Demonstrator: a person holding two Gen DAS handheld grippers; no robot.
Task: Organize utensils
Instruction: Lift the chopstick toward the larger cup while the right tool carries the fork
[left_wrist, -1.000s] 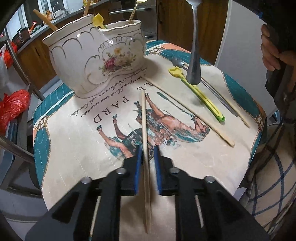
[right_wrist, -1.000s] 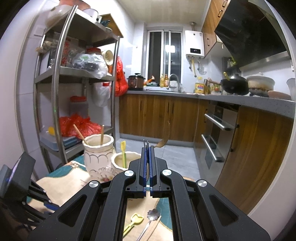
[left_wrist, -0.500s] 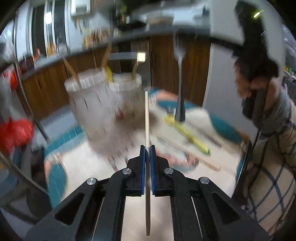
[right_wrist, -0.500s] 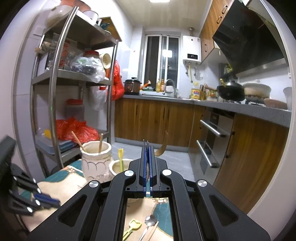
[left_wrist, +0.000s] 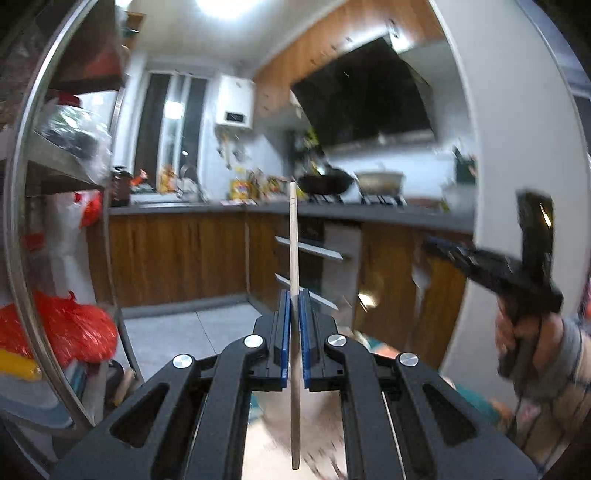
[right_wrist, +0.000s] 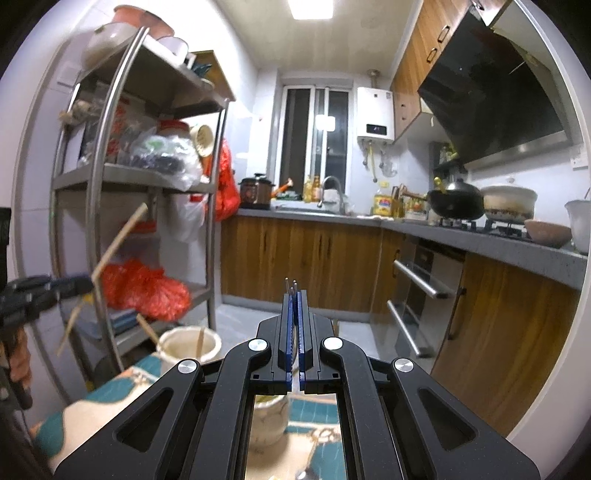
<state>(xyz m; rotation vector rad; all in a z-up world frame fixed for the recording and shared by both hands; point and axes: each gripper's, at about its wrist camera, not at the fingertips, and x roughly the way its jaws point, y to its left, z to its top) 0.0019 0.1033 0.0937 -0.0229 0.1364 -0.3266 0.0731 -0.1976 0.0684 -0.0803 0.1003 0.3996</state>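
Raised off the cloth, the left hand-held gripper clamps a chopstick (right hand-held gripper clamps a fork).

You will find no legible text in either view. The white water heater on the far wall carries a small dark display, its characters too small to read. The yellow bottle on the counter has a coloured label, too blurred to read. The left wrist view is motion-blurred throughout.
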